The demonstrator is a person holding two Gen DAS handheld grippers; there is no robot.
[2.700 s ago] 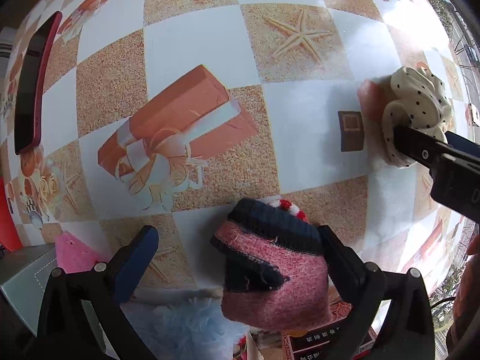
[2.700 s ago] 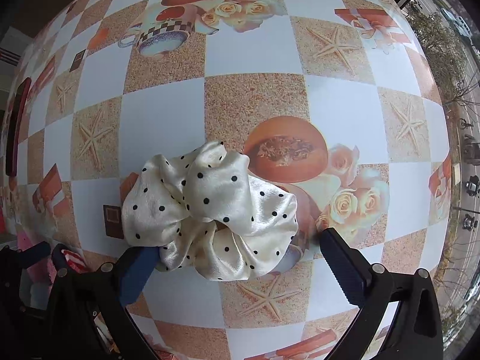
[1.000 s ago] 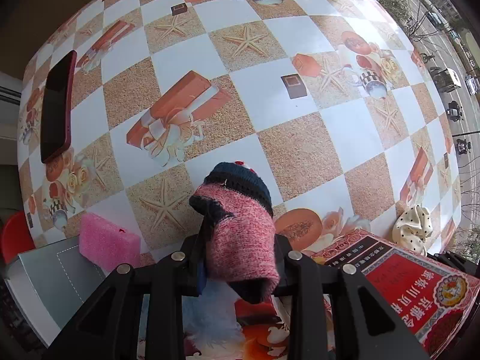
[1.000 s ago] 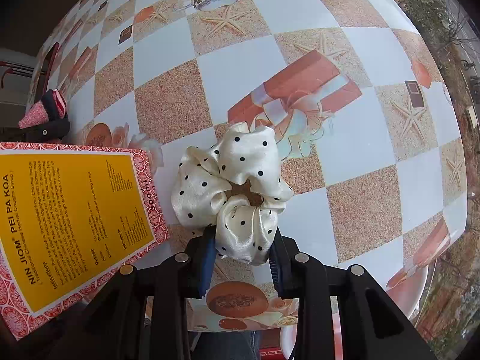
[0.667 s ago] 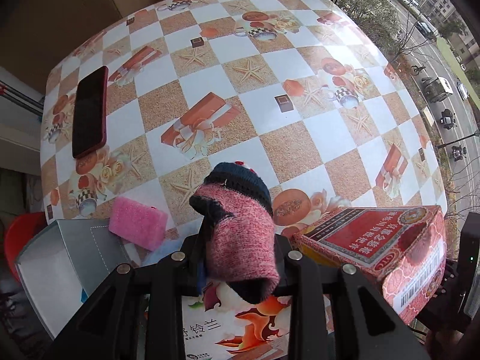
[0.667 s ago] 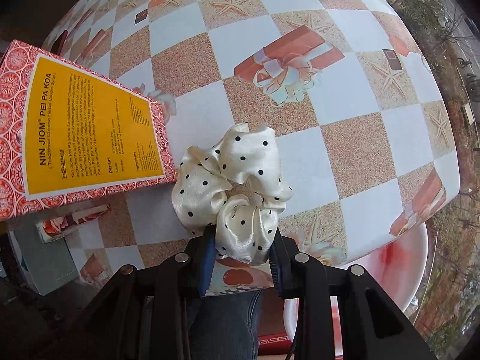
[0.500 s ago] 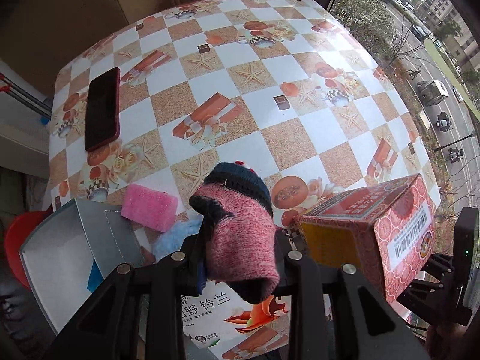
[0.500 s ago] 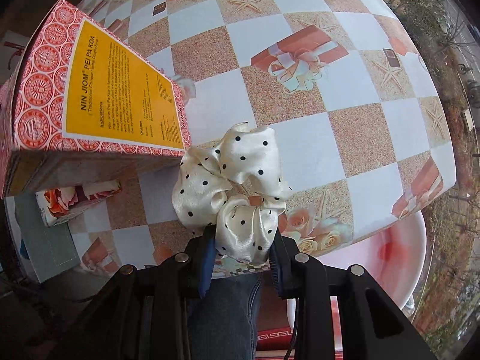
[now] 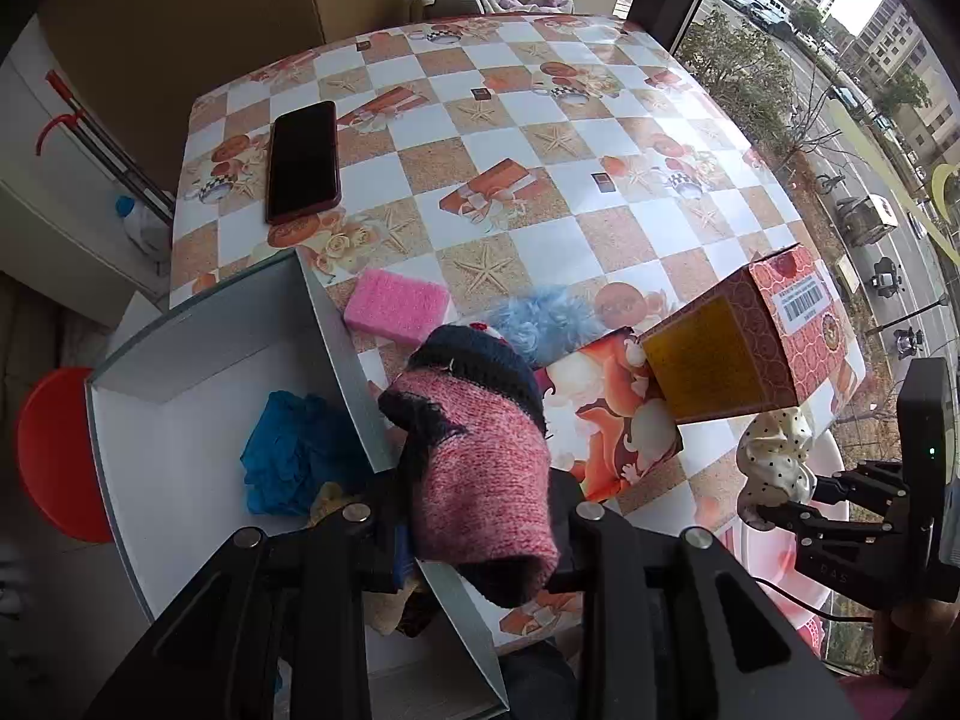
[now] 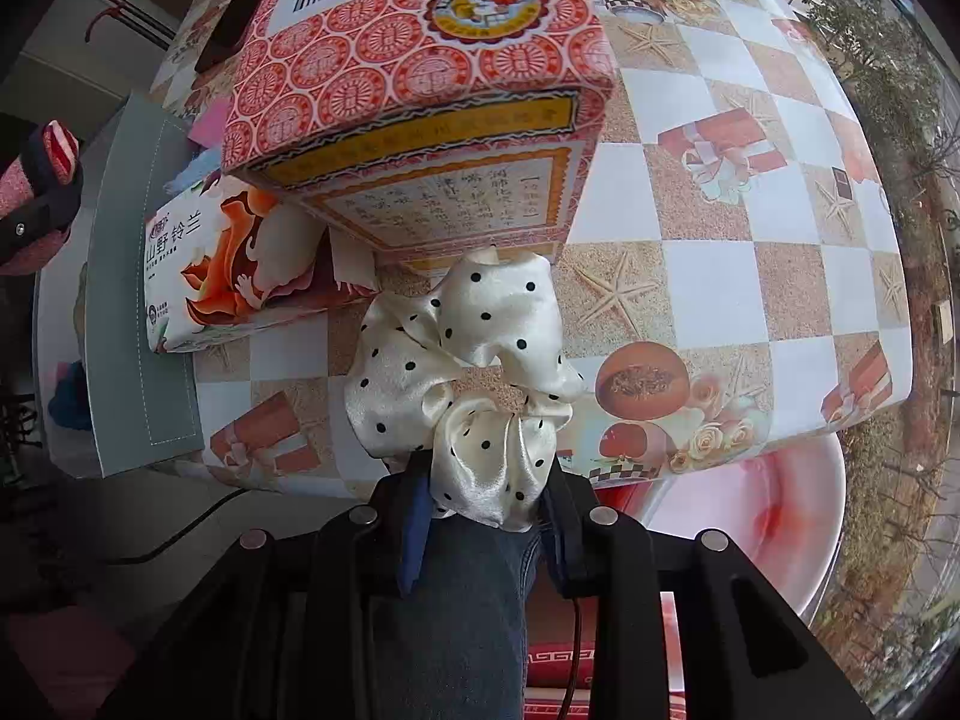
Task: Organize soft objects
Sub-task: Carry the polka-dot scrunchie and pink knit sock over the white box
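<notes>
Clamping a pink knit sock [image 9: 480, 468], the left claw [image 9: 480, 531] hung above the desk [image 9: 606, 228]; the right claw [image 10: 486, 516] pinched a dotted scrunchie [image 10: 462, 378].

Both fisheye views look steeply down from above the counter [image 9: 600, 228]. The left wrist view takes in the whole top from high up; the right wrist view hangs closer over its near edge (both show the red patterned box [image 9: 774, 324] [image 10: 420, 60]).
</notes>
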